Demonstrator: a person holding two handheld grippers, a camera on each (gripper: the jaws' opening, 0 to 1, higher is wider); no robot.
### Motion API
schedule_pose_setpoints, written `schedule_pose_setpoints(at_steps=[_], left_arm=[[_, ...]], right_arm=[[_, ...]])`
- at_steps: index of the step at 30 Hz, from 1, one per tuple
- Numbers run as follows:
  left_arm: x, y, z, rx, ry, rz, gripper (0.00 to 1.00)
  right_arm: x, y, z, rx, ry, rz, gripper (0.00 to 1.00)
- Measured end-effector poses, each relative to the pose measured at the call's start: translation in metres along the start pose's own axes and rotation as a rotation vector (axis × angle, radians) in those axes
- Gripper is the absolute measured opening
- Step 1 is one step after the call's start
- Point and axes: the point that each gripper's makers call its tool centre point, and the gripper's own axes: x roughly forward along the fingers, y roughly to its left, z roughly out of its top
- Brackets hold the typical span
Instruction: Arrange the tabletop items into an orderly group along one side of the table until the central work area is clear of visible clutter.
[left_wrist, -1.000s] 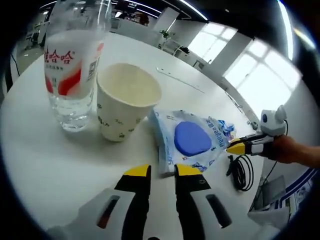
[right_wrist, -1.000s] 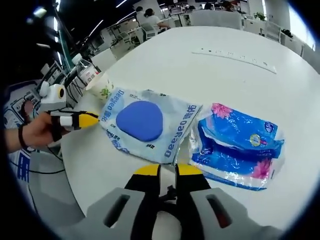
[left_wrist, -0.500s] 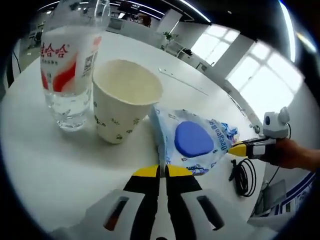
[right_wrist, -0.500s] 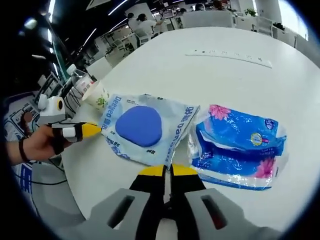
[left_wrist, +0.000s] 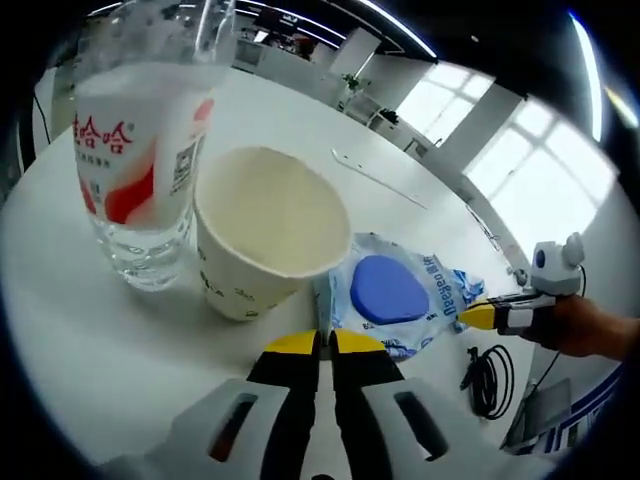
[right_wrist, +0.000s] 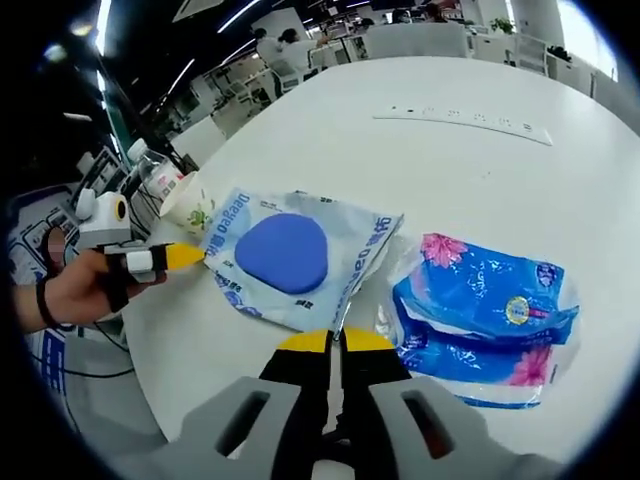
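Both grippers, left gripper (left_wrist: 320, 343) and right gripper (right_wrist: 334, 342), now pinched on opposite edges of the blue-pad packet (right_wrist: 290, 255), jaws narrowed from open. Packet slid close against paper cup (left_wrist: 268, 235) and water bottle (left_wrist: 140, 150) near table edge (right_wrist: 190, 350); tissue pack (right_wrist: 485, 320) left beside.

Paper cup (left_wrist: 262, 245) touches water bottle (left_wrist: 138, 150); sponge packet (right_wrist: 290, 255) lies beside tissue pack (right_wrist: 485, 320).
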Motion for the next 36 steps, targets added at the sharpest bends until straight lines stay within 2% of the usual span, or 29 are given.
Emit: schedule_pose_setpoints(at_steps=[16, 21, 29, 36], left_arm=[[-0.011, 0.009, 0.000, -0.017, -0.002, 0.011, 0.10], [-0.019, 0.006, -0.005, 0.019, 0.012, 0.008, 0.12], [-0.034, 0.007, -0.009, 0.028, -0.001, 0.012, 0.13], [-0.048, 0.008, -0.017, 0.075, 0.011, 0.021, 0.14]], right_arm=[[-0.006, 0.004, -0.008, -0.010, 0.021, 0.010, 0.06], [-0.014, 0.003, -0.012, -0.023, 0.016, 0.006, 0.05], [-0.029, -0.003, -0.020, -0.024, 0.000, -0.012, 0.05], [-0.048, -0.016, -0.021, -0.029, -0.035, -0.043, 0.05]])
